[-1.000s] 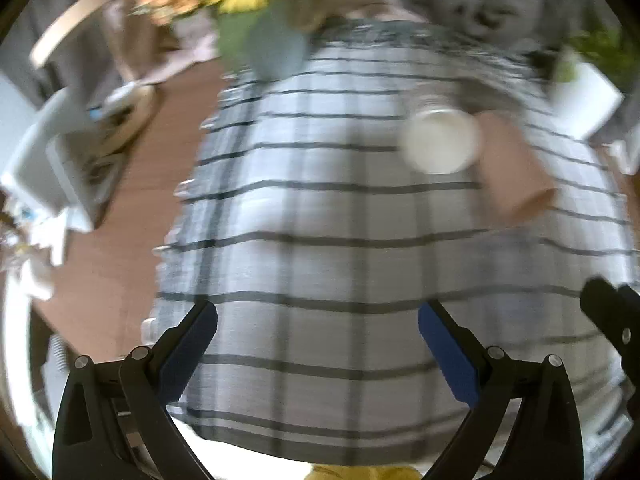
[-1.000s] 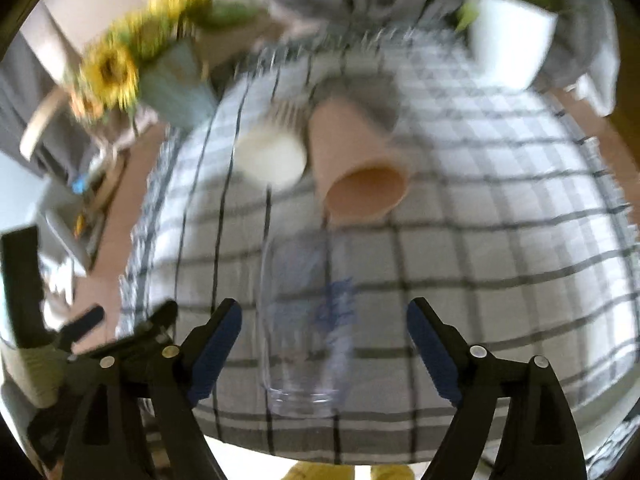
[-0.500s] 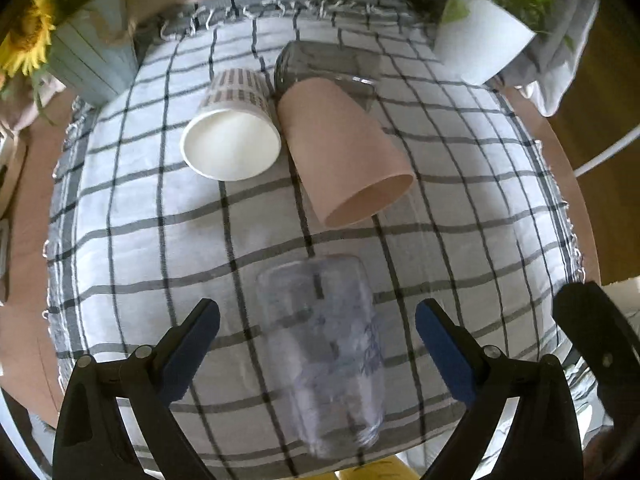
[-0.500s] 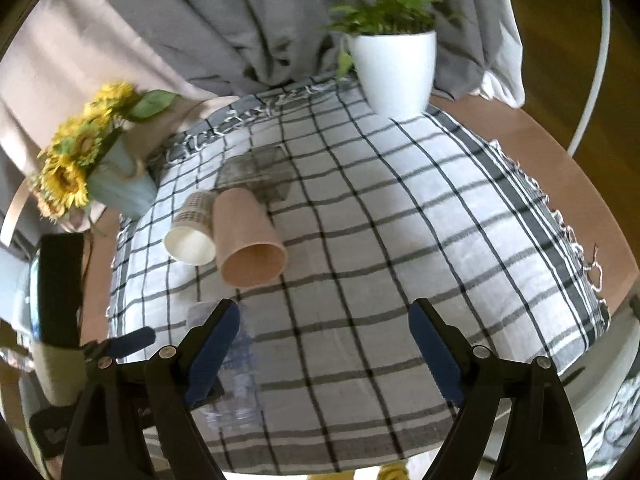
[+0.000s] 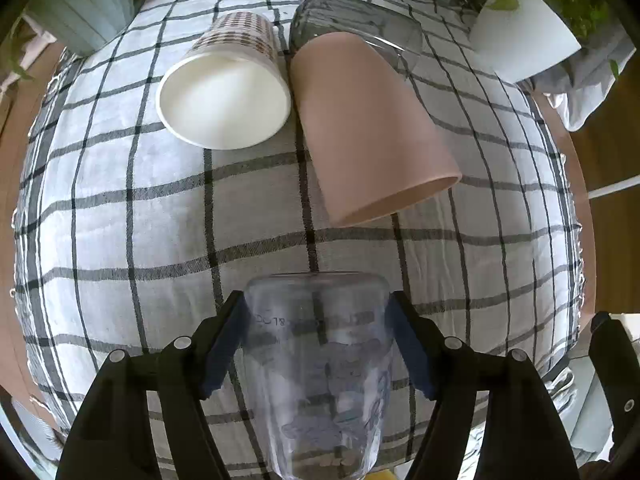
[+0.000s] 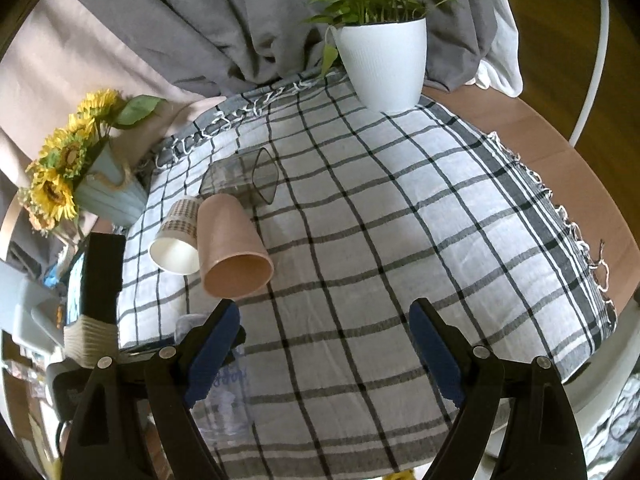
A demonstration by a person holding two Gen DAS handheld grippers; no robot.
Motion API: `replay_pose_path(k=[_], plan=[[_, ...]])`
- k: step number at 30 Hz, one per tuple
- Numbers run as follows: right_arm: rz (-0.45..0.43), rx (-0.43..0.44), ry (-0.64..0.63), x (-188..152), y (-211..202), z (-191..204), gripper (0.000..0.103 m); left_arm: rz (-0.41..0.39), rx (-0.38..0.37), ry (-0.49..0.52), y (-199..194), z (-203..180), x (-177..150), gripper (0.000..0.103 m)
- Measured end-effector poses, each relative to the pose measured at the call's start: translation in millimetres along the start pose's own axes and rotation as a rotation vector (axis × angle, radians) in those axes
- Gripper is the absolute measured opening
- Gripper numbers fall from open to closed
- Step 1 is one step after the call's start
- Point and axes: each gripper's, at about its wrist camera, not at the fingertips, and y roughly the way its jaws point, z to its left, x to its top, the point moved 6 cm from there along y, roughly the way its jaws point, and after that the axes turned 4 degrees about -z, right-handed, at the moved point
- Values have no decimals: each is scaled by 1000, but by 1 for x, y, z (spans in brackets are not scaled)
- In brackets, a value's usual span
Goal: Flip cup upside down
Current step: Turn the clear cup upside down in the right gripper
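A clear plastic cup [image 5: 320,360] lies on its side on the checked cloth near the table's front edge. My left gripper [image 5: 316,344] has closed its blue pads on both sides of it, near its base end. The cup also shows partly hidden behind my right gripper's left finger in the right wrist view [image 6: 224,400]. My right gripper [image 6: 324,348] is open and empty above the cloth, to the right of that cup. A pink cup [image 5: 368,128] and a white paper cup [image 5: 224,96] lie on their sides farther back.
A dark clear square glass [image 6: 244,178] lies behind the pink cup. A white plant pot [image 6: 382,60] stands at the back right and a sunflower vase [image 6: 108,192] at the back left. The checked cloth [image 6: 420,220] covers a round wooden table.
My left gripper moved forward over the clear cup and closed on it. My right gripper stayed open and barely moved over the last half second.
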Motion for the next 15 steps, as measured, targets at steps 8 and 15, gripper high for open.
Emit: replay_pose_path(k=[8,15], plan=[[-14,30,-15,-1,-14,0,86,-82,16,8,-34,-5,-8,71],[-46,49,-27,1,-35,0,86,-148,25,28,-64,-11,-16,71]])
